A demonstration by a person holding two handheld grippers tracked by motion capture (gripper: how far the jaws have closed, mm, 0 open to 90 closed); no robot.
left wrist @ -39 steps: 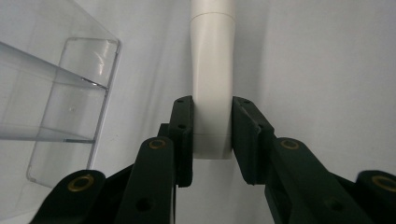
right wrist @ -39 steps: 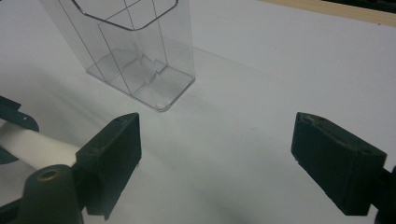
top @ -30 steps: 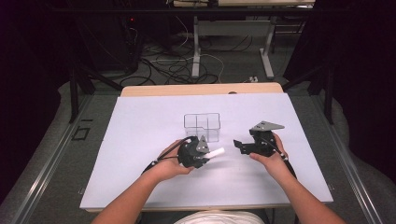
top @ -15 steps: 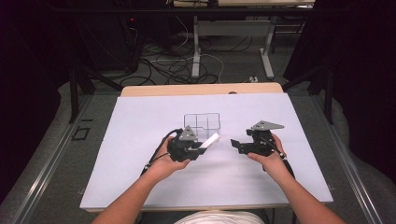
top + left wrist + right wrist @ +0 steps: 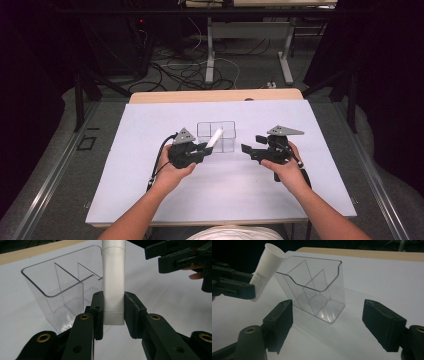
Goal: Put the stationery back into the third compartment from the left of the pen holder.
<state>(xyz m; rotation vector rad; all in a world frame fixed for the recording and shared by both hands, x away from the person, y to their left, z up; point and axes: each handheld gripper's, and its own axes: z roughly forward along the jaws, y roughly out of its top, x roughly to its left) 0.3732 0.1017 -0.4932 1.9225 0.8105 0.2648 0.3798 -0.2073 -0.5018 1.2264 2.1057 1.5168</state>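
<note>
A white tube (image 5: 215, 137) is clamped by its flat end in my left gripper (image 5: 204, 148), which is shut on it. The tube slants up, its round cap end over the front left of a clear divided container (image 5: 227, 122). In the left gripper view the pads (image 5: 98, 312) press both sides of the tube (image 5: 113, 290), with the container (image 5: 62, 290) just behind it to the left. My right gripper (image 5: 250, 143) stands open to the right of the container, apart from it. Its jaws have just been closing a little, with nothing gripped between them; the container (image 5: 332, 290) lies ahead.
White sheet (image 5: 150, 200) covers the table, with a wooden edge (image 5: 215, 95) at the far side. Beyond it are dark floor, cables and table legs (image 5: 210, 55). The right gripper (image 5: 153, 258) shows at the upper right of the left gripper view.
My left gripper has carried the tube away from the person and to the right, up to the container. The right hand has stayed in place.
</note>
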